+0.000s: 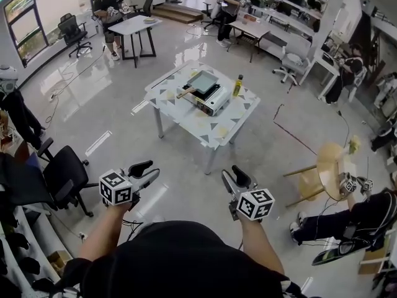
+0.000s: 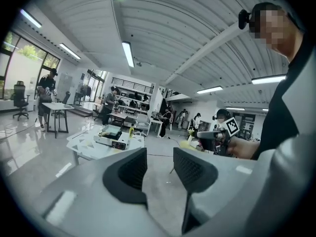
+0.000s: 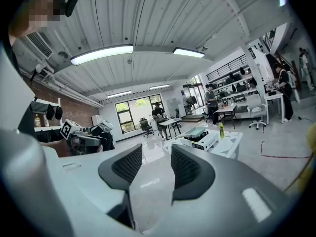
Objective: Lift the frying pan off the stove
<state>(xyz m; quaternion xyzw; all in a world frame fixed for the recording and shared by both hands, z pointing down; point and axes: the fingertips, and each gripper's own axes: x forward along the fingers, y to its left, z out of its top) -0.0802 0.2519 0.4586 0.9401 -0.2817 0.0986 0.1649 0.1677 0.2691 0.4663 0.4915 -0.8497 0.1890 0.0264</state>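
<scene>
**A:** How do the two tools stand?

**B:** The left gripper [image 1: 149, 169] has its jaws apart by a moderate gap. Its own view shows only bare floor [image 2: 157, 191] between the ribbed pads. The right gripper [image 1: 236, 177] looks much the same: jaws parted, neither wide nor pinched, with nothing between them. Neither one touches anything.

**A:** And the frying pan?

**B:** The frying pan [image 1: 201, 82] sits on the stove [image 1: 214, 99], which stands on the white table [image 1: 217, 129] in the middle of the room. It is a square pan, and its wooden handle [image 1: 185, 93] sticks out toward the left in the head view. It is well apart from both grippers, with open floor lying between.

**A:** Give me a count.

**B:** There are two grippers, held low and side by side, each carrying one marker cube [image 1: 116, 187]. There is one frying pan and one stove, and one yellow bottle [image 1: 237, 86] stands upright on the table just beside the stove's far right corner. One table bears all three.

**A:** Which way do the grippers point?

**B:** Both point roughly toward that table. Each gripper view shows the pan and stove small in the distance above the jaws.
</scene>
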